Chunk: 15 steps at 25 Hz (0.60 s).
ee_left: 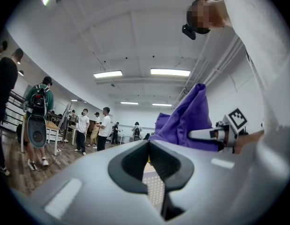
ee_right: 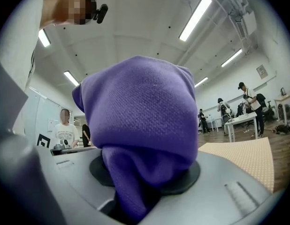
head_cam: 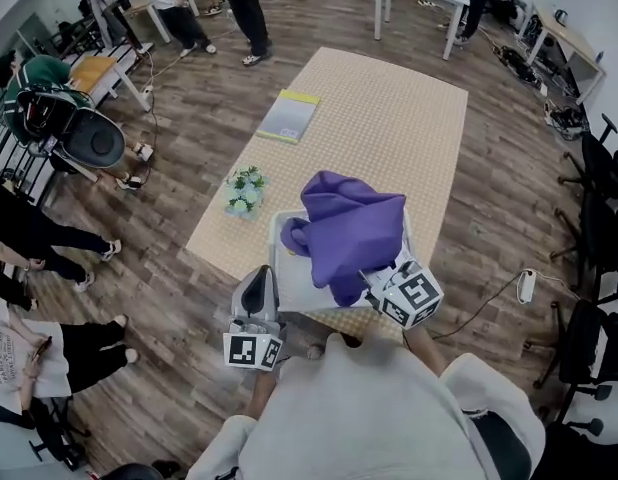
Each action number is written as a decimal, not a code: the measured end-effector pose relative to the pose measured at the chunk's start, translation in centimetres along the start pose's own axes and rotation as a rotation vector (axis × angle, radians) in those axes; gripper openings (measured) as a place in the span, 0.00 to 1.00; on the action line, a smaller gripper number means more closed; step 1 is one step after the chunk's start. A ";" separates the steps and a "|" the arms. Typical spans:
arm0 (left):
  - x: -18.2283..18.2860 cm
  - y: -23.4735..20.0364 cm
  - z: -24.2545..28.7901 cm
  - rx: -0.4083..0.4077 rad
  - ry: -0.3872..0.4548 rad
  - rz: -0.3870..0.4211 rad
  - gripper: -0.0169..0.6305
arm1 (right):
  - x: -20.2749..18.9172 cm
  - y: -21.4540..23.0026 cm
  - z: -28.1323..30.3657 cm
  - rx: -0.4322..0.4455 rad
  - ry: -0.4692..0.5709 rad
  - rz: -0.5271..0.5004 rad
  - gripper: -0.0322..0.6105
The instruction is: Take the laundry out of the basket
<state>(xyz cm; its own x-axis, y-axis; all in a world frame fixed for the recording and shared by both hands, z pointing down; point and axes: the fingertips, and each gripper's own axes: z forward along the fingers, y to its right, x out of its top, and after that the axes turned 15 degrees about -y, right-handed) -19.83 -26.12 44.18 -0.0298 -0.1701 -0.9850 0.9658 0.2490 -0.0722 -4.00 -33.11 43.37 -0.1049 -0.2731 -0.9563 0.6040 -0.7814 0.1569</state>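
A purple garment (head_cam: 354, 230) hangs lifted above the white basket (head_cam: 285, 303), which stands at the near end of the table. My right gripper (head_cam: 362, 279) is shut on the garment's lower folds; in the right gripper view the purple cloth (ee_right: 145, 111) bulges out from between the jaws and hides most of them. My left gripper (head_cam: 257, 288) is held at the basket's near left corner, shut and empty, its jaws (ee_left: 148, 146) meeting at the tips. From the left gripper view the garment (ee_left: 182, 121) and the right gripper (ee_left: 215, 134) show to the right.
The table (head_cam: 389, 108) has a beige checked cover. On it are a small potted plant (head_cam: 244, 190) to the basket's left and a flat booklet (head_cam: 289, 116) farther back. People stand around the room on the left and at the back. Office chairs (head_cam: 599, 218) line the right.
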 end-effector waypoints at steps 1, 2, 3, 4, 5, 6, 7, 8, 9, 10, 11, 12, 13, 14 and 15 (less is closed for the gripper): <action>0.2 0.3 -0.5 -0.004 0.009 0.003 0.04 | 0.4 -0.6 -0.6 0.000 0.007 -0.011 0.32; 0.5 0.5 -1.0 -0.007 0.018 0.005 0.04 | 0.8 -1.2 -1.2 -0.002 0.016 -0.022 0.32; 0.7 0.7 -1.6 -0.010 0.029 0.007 0.04 | 1.3 -1.8 -1.8 -0.005 0.029 -0.031 0.32; 0.8 0.9 -2.3 -0.012 0.040 0.008 0.04 | 1.7 -2.6 -2.5 -0.009 0.044 -0.039 0.32; 0.8 1.1 -3.2 -0.014 0.050 0.007 0.04 | 2.1 -3.4 -3.2 -0.012 0.061 -0.044 0.32; 0.7 1.2 -4.2 -0.017 0.057 0.003 0.04 | 2.4 -4.4 -4.0 -0.014 0.076 -0.048 0.32; 0.5 1.4 -5.3 -0.021 0.063 -0.001 0.04 | 2.8 -5.4 -4.8 -0.015 0.092 -0.050 0.32; 0.3 1.6 -6.4 -0.025 0.067 -0.003 0.04 | 3.2 -6.5 -5.5 -0.014 0.109 -0.054 0.32; 0.2 1.7 -7.6 -0.031 0.072 -0.005 0.04 | 3.6 -7.6 -6.3 -0.014 0.128 -0.059 0.32; 0.1 1.8 -8.6 -0.037 0.077 -0.006 0.04 | 4.1 -8.6 -7.1 -0.018 0.146 -0.065 0.32; -0.1 2.0 -9.7 -0.043 0.080 -0.007 0.04 | 4.4 -9.6 -7.9 -0.026 0.161 -0.070 0.32; -0.2 2.2 -10.7 -0.049 0.082 -0.008 0.04 | 4.5 -10.5 -8.7 -0.037 0.172 -0.073 0.32; -0.3 2.5 -11.8 -0.055 0.084 -0.008 0.04 | 4.6 -11.3 -9.6 -0.050 0.178 -0.077 0.32; -0.3 2.9 -12.8 -0.061 0.087 -0.009 0.04 | 4.5 -12.2 -10.6 -0.061 0.182 -0.082 0.32; -0.4 3.3 -13.8 -0.067 0.091 -0.009 0.04 | 4.4 -13.0 -11.6 -0.069 0.187 -0.086 0.32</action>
<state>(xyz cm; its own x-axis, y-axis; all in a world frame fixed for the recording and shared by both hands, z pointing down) -20.20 -12.07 42.18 -0.0645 -0.0857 -0.9942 0.9460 0.3118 -0.0883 -3.16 -17.65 34.27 -0.0140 -0.0933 -0.9955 0.6524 -0.7554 0.0616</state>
